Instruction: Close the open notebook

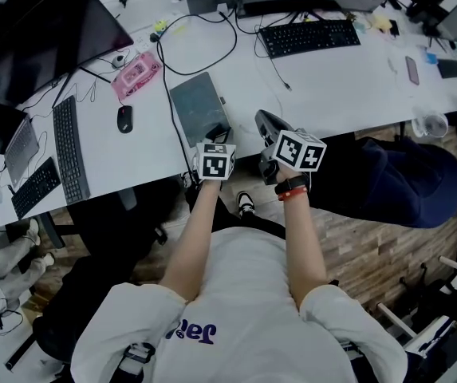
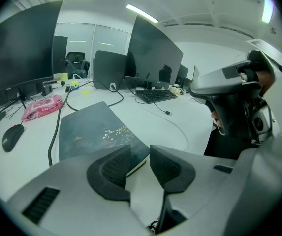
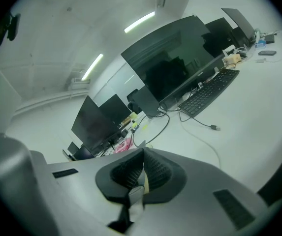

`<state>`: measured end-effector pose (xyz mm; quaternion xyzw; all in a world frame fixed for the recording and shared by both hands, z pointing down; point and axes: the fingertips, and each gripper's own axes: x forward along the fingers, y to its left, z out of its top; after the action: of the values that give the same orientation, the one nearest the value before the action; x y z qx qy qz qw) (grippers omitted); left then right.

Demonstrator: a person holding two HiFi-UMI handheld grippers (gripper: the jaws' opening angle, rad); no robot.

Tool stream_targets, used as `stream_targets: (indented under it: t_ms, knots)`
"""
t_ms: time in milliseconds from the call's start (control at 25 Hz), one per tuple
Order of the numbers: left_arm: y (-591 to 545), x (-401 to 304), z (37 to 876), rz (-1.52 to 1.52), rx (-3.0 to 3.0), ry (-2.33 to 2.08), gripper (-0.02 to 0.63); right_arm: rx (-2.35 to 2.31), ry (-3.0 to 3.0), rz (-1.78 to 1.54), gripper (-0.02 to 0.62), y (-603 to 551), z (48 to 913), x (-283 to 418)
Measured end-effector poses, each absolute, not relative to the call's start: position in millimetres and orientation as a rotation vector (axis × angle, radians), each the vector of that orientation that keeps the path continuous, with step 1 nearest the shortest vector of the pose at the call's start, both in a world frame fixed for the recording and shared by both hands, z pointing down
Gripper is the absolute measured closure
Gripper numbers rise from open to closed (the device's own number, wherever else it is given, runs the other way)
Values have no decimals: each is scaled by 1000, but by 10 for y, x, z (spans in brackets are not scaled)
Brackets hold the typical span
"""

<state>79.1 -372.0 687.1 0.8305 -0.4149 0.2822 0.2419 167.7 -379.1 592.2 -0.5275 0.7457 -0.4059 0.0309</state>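
Note:
The notebook (image 1: 198, 106) lies flat on the white desk (image 1: 332, 86) with its dark grey cover up; in the left gripper view that cover (image 2: 94, 129) shows a small gold branch print. My left gripper (image 1: 214, 134) hovers over the notebook's near right corner, jaws open, and the corner shows in the gap between them (image 2: 140, 154). My right gripper (image 1: 264, 122) hangs just right of the notebook at the desk's front edge, touching nothing. Its pads (image 3: 143, 156) stand together, shut. The left gripper view also catches the right gripper (image 2: 234, 97) at its right.
A black cable (image 1: 172, 110) runs along the notebook's left side. A mouse (image 1: 124, 118), a pink pack (image 1: 136, 73) and keyboards (image 1: 70, 146) lie to the left, another keyboard (image 1: 308, 37) behind. Someone in dark clothing (image 1: 388, 178) sits close on the right.

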Motion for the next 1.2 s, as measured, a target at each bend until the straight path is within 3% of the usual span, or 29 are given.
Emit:
stream_targets:
  t_ms: [200, 320, 640, 1200]
  knots:
    - [-3739, 794, 7052, 788, 2212, -1121, 477, -1627, 2272, -1276, 594, -3782, 5968, 1714]
    - [-3765, 741, 7091, 770, 2172, -1149, 540, -1629, 2269, -1286, 594, -3758, 6000, 1731]
    - [-3769, 757, 7104, 765, 2174, -1165, 543, -1609, 2291, -1285, 594, -3771, 5964, 1708]
    - [-3842, -231, 5589, 370, 2222, -1527, 543, -1513, 2578, -990, 594, -3855, 5190, 1142]
